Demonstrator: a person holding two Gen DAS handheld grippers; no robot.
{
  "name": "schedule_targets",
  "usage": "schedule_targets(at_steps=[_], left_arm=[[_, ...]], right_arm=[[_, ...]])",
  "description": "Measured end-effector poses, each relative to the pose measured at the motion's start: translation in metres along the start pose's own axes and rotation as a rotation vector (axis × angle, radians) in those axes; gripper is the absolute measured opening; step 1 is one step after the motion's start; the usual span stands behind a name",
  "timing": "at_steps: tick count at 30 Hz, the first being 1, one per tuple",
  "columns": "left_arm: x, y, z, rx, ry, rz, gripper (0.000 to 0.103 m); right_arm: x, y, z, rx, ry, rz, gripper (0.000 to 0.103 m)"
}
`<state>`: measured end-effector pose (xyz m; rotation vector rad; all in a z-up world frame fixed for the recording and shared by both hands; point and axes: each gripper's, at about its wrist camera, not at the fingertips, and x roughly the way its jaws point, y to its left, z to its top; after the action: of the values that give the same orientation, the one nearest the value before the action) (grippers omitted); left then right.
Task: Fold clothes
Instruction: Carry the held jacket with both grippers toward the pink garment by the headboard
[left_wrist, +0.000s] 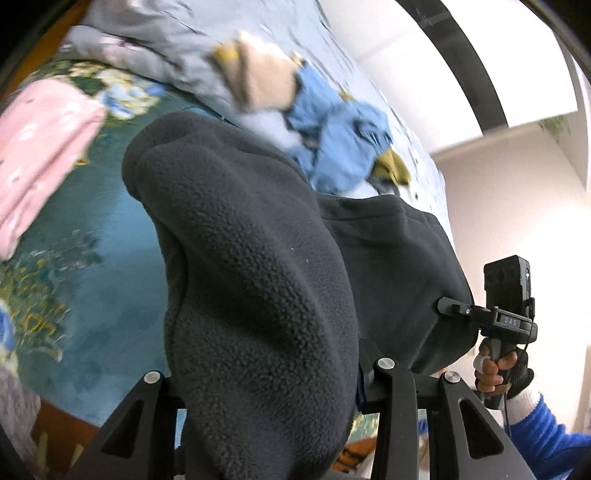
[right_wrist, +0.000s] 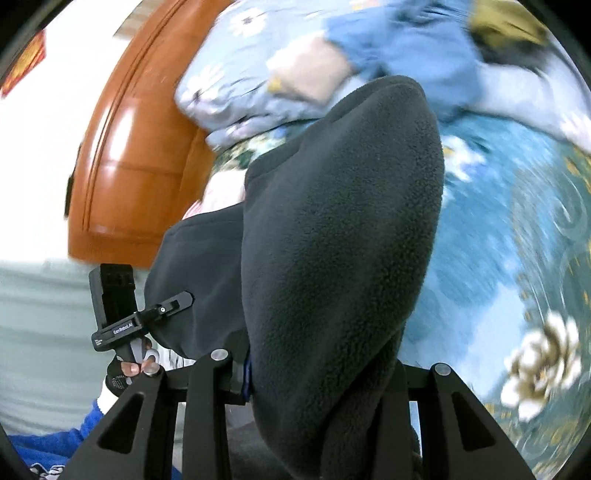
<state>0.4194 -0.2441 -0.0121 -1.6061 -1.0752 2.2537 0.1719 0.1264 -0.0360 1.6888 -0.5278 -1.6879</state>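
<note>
- Between the fingers of the left gripper (left_wrist: 273, 384), a thick fold of the dark grey fleece garment (left_wrist: 258, 266) is clamped; the jaws stand narrow on the cloth, and the fingertips themselves are buried under it.
- Between the fingers of the right gripper (right_wrist: 317, 373), a second fold of the same fleece (right_wrist: 340, 229) is held the same way; the jaws stand narrow, the tips covered by the pile.
- Ahead of both pairs of fingers, the garment hangs and drapes forward; judged purpose: two grips well apart keep one edge stretched, so the cloth can be carried over and laid flat for a fold.
- To the right of the left fingers, the person's right hand (left_wrist: 496, 369) grips the other tool's handle; to the left of the right fingers, the left hand (right_wrist: 129, 365) does likewise; a blue sleeve (left_wrist: 546, 435) shows behind.
- Beyond the fingers, below the hanging fleece, lies the teal floral bedspread (left_wrist: 110, 229); this is the likely laying surface.
- Farther ahead of the left fingers, a heap of blue, beige and mustard clothes (left_wrist: 332, 140) rests on a pale blue quilt (left_wrist: 177, 40); to the left lies a pink item (left_wrist: 40, 147), whether folded or not cannot be told.
- Left of the right fingers and beyond, a wooden headboard (right_wrist: 129, 155) bounds the bed.
- Task state, judged: garment lifted, no fold set down yet.
</note>
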Motion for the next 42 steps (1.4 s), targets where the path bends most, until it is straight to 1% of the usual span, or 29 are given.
schedule_targets(at_steps=[5, 7, 11, 16, 23, 26, 29, 31, 33, 36, 39, 42], left_arm=[[-0.048, 0.039, -0.013, -0.13, -0.129, -0.004, 0.041], [-0.065, 0.058, -0.016, -0.176, -0.17, -0.013, 0.041], [-0.097, 0.102, -0.014, -0.257, -0.245, -0.035, 0.041], [-0.136, 0.167, 0.009, -0.341, -0.327, -0.046, 0.041], [-0.199, 0.26, 0.048, -0.428, -0.456, 0.003, 0.041], [-0.213, 0.292, 0.059, -0.474, -0.514, 0.019, 0.042], [-0.222, 0.319, 0.066, -0.519, -0.571, 0.032, 0.042], [-0.219, 0.334, 0.069, -0.55, -0.607, 0.039, 0.042], [-0.213, 0.352, 0.068, -0.589, -0.626, 0.036, 0.042], [-0.197, 0.378, 0.064, -0.637, -0.634, 0.033, 0.042], [-0.17, 0.397, 0.06, -0.667, -0.614, 0.041, 0.042], [-0.143, 0.42, 0.051, -0.715, -0.581, 0.027, 0.042]], right_arm=[[0.036, 0.058, 0.044, -0.142, 0.1, -0.004, 0.037], [0.054, 0.084, 0.06, -0.201, 0.136, -0.01, 0.037], [0.109, 0.14, 0.107, -0.303, 0.208, -0.028, 0.037], [0.178, 0.209, 0.159, -0.405, 0.286, -0.044, 0.037], [0.299, 0.304, 0.238, -0.557, 0.402, -0.038, 0.037], [0.355, 0.342, 0.27, -0.627, 0.448, -0.031, 0.037], [0.405, 0.368, 0.296, -0.699, 0.495, -0.021, 0.037], [0.429, 0.378, 0.308, -0.736, 0.53, -0.008, 0.037], [0.455, 0.382, 0.318, -0.766, 0.572, 0.002, 0.037], [0.497, 0.371, 0.33, -0.776, 0.648, 0.001, 0.037], [0.534, 0.351, 0.337, -0.773, 0.71, -0.016, 0.037], [0.558, 0.326, 0.346, -0.749, 0.741, -0.033, 0.037]])
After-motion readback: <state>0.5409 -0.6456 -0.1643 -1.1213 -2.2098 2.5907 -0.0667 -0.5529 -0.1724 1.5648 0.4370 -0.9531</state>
